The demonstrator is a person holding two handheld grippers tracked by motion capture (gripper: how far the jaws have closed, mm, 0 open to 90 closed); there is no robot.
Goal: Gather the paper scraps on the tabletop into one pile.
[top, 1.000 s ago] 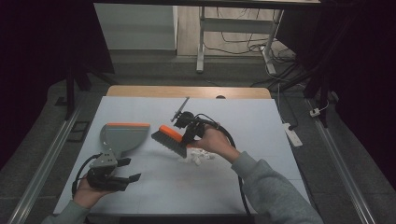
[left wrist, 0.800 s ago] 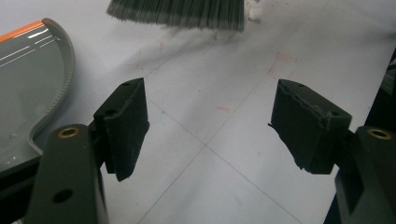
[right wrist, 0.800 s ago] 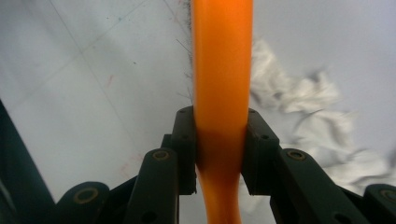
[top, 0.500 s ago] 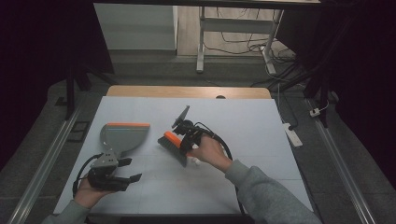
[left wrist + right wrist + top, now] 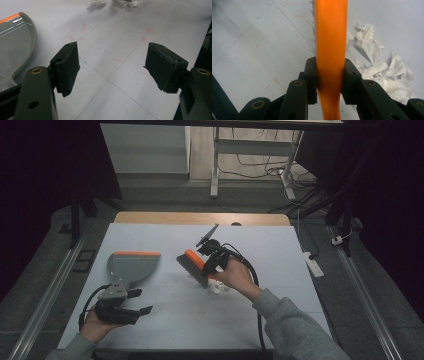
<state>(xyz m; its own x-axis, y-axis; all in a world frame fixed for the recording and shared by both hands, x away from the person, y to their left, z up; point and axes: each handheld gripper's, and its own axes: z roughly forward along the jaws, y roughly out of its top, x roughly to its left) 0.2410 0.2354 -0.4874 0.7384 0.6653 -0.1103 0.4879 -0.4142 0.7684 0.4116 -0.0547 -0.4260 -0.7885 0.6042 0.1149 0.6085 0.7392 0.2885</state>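
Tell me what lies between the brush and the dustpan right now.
Nothing: between the brush and the dustpan the table is bare in the high view. The crumpled paper lies on the brush's other side.

You won't find a word, label, brand or number to read in any of these views. The orange brush (image 5: 194, 266), the grey dustpan (image 5: 131, 268) beside it and the crumpled paper (image 5: 384, 72) next to the brush carry no print that shows. On the counter (image 5: 120, 45), near the dustpan, you see only thin ruled lines and a few faint red scuffs, none forming a letter or figure.
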